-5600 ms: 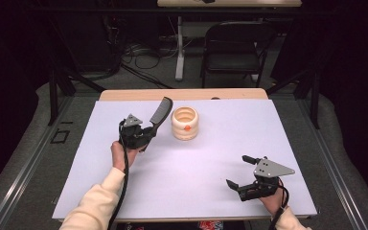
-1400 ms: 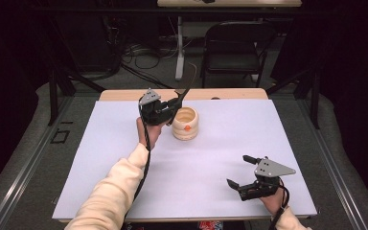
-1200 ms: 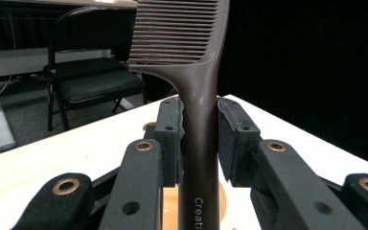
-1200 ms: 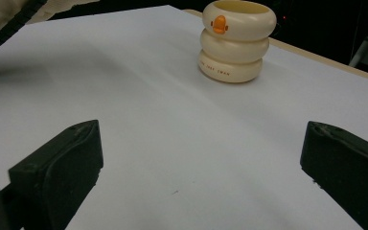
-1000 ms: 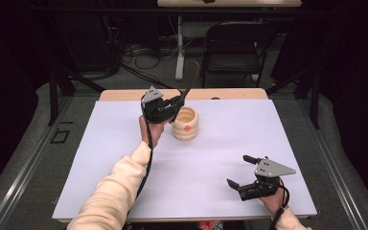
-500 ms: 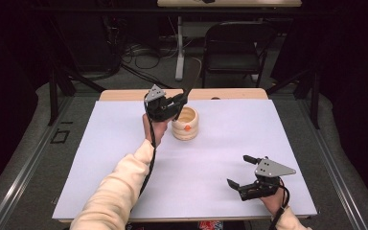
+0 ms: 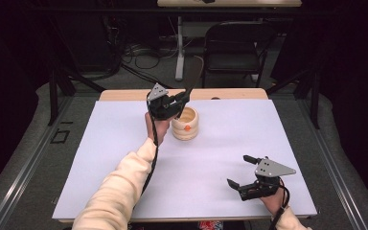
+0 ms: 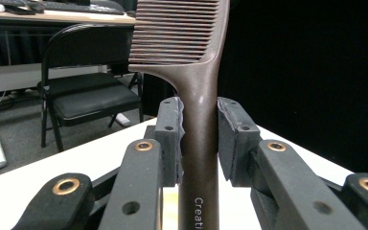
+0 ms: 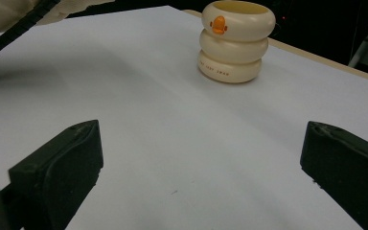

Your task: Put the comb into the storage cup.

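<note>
White table [image 7: 100, 158], comb [image 8: 199, 96] maybe over cup [image 7: 186, 123]

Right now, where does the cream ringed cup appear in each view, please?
High view: the cream ringed cup stands at upper centre, beside the left gripper.
Left gripper view: not in it.
Right gripper view: top, right of centre.
Shared landmark: the white table sheet.

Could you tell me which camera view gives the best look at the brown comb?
The left gripper view: the comb stands close up, handle between the left hand-held gripper pads, teeth clear. In the high view it is small and dark above the cream holder.
</note>
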Available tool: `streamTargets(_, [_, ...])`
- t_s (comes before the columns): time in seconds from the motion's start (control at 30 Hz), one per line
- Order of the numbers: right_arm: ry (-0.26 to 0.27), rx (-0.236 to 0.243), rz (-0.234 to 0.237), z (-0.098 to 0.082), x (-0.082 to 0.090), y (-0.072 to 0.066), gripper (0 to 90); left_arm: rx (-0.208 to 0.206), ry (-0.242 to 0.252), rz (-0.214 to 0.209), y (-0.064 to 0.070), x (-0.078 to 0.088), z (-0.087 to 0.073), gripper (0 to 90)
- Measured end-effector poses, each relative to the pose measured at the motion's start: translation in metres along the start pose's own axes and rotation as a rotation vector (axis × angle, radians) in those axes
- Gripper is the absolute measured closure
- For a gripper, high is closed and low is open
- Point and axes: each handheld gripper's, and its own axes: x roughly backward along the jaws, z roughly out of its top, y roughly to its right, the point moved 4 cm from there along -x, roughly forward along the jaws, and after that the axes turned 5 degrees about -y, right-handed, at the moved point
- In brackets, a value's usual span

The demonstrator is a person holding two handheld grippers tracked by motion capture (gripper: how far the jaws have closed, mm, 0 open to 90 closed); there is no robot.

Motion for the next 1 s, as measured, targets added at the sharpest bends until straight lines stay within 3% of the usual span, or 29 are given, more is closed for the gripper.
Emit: streamTargets(1.0, [0.002, -0.003, 0.001, 0.000, 0.001, 0.000, 0.4, -0.027, 0.036, -0.010, 0.004, -0.018, 0.004, 72.0])
